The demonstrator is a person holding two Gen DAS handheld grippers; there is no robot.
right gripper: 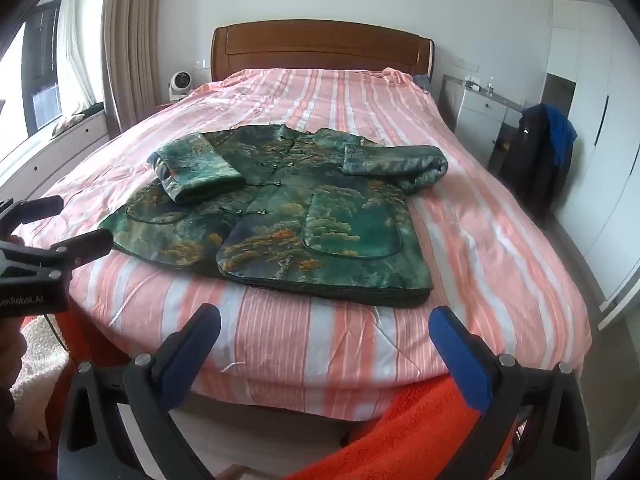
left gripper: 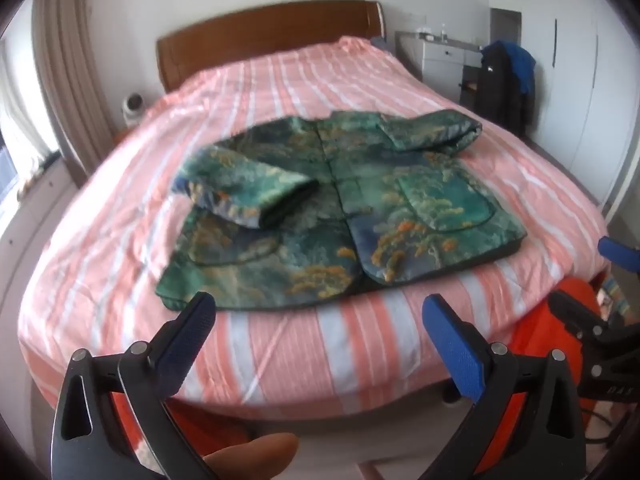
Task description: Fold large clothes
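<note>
A green patterned padded jacket (left gripper: 340,208) lies flat, front up, on the pink striped bed (left gripper: 280,352); both sleeves are folded in over the chest. It also shows in the right wrist view (right gripper: 288,220). My left gripper (left gripper: 320,308) is open and empty, held over the bed's near edge just short of the jacket's hem. My right gripper (right gripper: 326,320) is open and empty, also short of the hem. The right gripper shows at the right edge of the left wrist view (left gripper: 592,320); the left gripper shows at the left edge of the right wrist view (right gripper: 52,232).
A wooden headboard (right gripper: 320,48) stands at the far end. A white dresser (right gripper: 480,116) and a chair draped with dark and blue clothes (right gripper: 540,148) stand on the right. A small white fan (right gripper: 180,84) and curtains (right gripper: 128,40) are on the left. Orange fabric (right gripper: 400,432) lies below the grippers.
</note>
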